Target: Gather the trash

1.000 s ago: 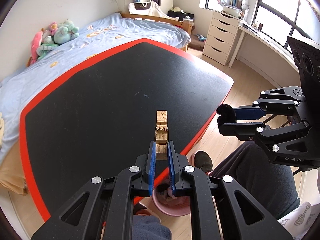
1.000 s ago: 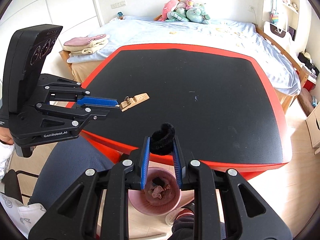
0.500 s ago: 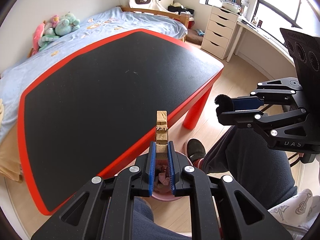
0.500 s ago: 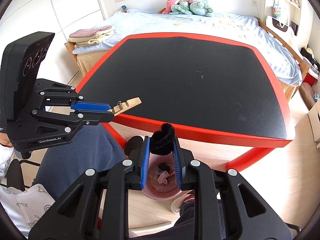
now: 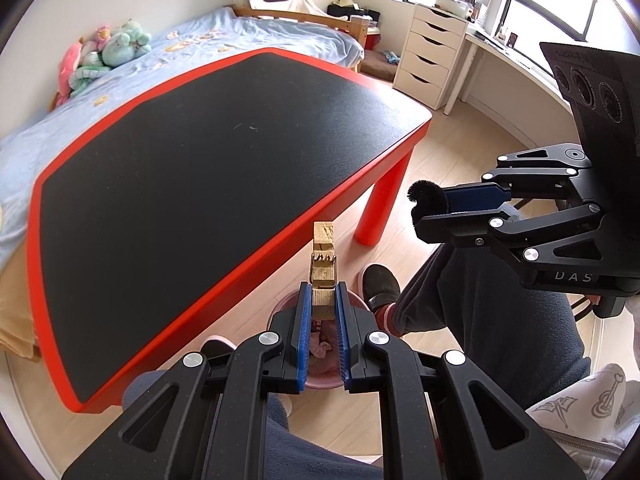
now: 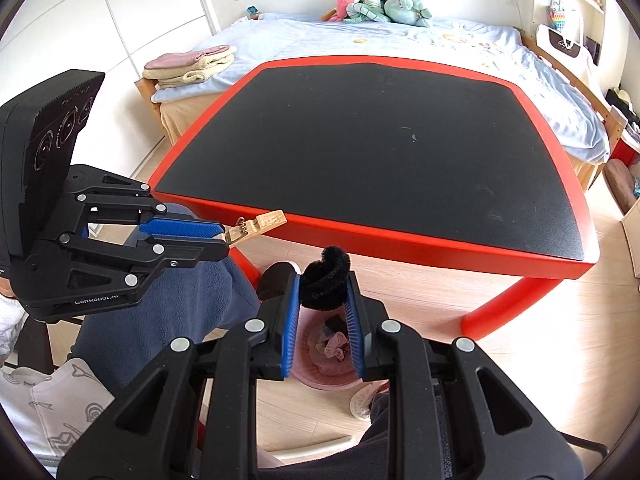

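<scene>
My left gripper [image 5: 322, 294] is shut on a wooden clothespin [image 5: 323, 268], which sticks out forward past the fingertips; it also shows in the right wrist view [image 6: 256, 227]. My right gripper [image 6: 323, 284] is shut on a black fuzzy hair tie [image 6: 325, 280], seen also in the left wrist view [image 5: 428, 200]. Both grippers are held off the table's near edge, above a pink bin [image 6: 320, 376] on the floor that holds crumpled scraps [image 6: 332, 350]. The bin's rim [image 5: 280, 312] shows behind the left fingers.
A low table with a black top and red rim [image 6: 380, 236] stands ahead, its red leg [image 5: 380, 216] near the bin. The person's legs [image 5: 460, 312] and slippered foot [image 5: 378, 286] flank the bin. A bed [image 6: 360, 36], white drawers [image 5: 428, 56] and wooden floor surround.
Both grippers have pulled back from over the tabletop to beyond its near edge and now hang over the pink bin, each still holding its item.
</scene>
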Available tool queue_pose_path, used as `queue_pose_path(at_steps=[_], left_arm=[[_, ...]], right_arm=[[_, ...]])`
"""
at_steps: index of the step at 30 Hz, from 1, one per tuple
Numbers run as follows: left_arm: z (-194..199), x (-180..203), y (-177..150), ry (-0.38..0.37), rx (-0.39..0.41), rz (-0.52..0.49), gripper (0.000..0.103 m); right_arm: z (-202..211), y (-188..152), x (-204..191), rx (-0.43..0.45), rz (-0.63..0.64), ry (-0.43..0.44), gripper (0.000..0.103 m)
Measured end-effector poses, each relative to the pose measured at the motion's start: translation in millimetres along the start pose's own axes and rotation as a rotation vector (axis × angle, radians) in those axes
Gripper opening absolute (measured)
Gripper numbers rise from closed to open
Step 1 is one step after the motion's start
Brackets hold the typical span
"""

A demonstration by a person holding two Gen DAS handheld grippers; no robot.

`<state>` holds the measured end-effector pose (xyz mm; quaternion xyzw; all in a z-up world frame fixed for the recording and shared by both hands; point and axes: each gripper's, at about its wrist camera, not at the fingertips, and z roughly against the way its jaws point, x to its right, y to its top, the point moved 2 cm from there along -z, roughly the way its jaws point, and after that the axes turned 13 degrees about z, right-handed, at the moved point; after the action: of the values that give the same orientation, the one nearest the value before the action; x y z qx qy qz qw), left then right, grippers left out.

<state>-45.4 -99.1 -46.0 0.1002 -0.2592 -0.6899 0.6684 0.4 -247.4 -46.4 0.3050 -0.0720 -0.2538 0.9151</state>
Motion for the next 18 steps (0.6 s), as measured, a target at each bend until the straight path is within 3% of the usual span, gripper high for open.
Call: queue_pose_path(at_steps=[3, 4, 6, 7, 10, 18], left_arm=[[-1, -1, 2, -0.002, -0.001, -0.007, 0.012], [-1, -1, 2, -0.005, 0.004, -0.007, 0.017], [-2, -3, 3, 0.001, 0.004, 0.001, 0.040], [-2, -5, 3, 0.010, 0.015, 0.007, 0.062], [0, -9, 3, 0.022, 0.041, 0.033, 0.088], [4, -14, 4, 0.025, 0.069, 0.071, 0.095]], right_arm=[[0, 0, 1, -0.001, -0.003, 0.007, 0.028], [1, 0, 2, -0.003, -0.001, 0.003, 0.043], [1, -1, 2, 0.000, -0.003, -0.013, 0.064], [1, -2, 3, 0.001, -0.006, -0.021, 0.073], [0, -3, 7, -0.003, -0.022, -0.050, 0.089], [-4, -6, 12, -0.015, -0.062, -0.056, 0.097]])
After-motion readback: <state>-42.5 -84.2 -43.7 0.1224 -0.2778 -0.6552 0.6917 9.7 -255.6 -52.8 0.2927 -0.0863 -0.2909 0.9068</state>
